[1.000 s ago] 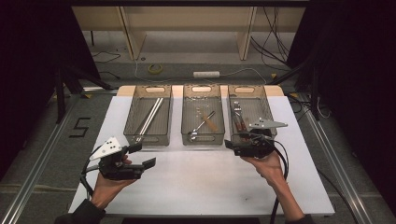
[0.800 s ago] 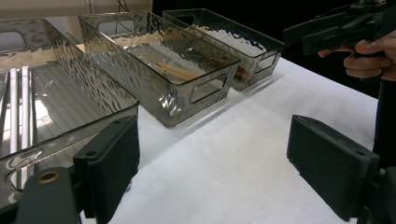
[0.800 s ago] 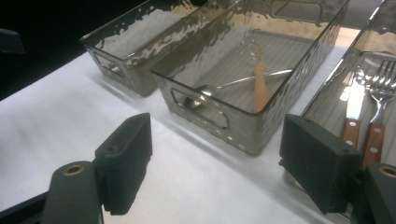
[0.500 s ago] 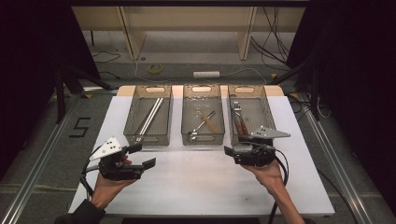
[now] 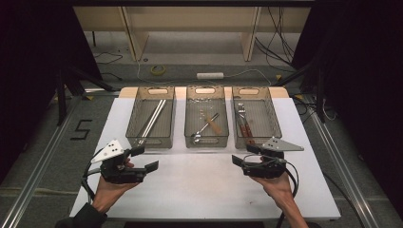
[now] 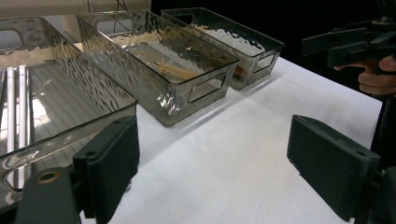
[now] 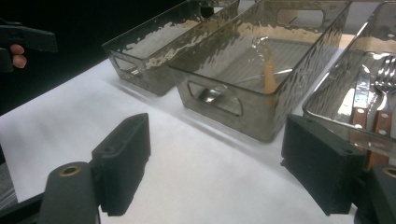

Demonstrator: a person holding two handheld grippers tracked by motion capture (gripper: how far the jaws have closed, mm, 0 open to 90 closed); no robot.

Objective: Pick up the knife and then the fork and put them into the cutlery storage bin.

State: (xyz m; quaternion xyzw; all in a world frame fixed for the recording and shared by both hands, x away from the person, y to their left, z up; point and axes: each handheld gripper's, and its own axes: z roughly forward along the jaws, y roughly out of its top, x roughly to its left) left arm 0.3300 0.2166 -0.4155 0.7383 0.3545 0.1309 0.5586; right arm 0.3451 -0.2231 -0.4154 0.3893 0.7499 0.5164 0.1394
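Three smoky clear bins stand in a row at the back of the white table (image 5: 204,187). The left bin (image 5: 132,114) holds two long metal rods (image 5: 153,118). A spoon (image 5: 205,129) and a wooden-handled piece lie in the middle bin (image 5: 206,141). The right bin (image 5: 274,116) holds a wooden-handled fork and knife (image 5: 243,124). My left gripper (image 5: 145,158) hovers open in front of the left bin, nothing between its jaws (image 6: 219,163). My right gripper (image 5: 242,154) is open and empty too (image 7: 222,165), in front of the right bin.
The table's near half between the two grippers is bare white surface. Metal rails run along the floor on both sides of the table. A cable trails from each gripper toward the near edge. Beyond the bins lie cables and a power strip (image 5: 210,75).
My right gripper has drawn back from the right bin's front wall toward the near edge. The left gripper has stayed put.
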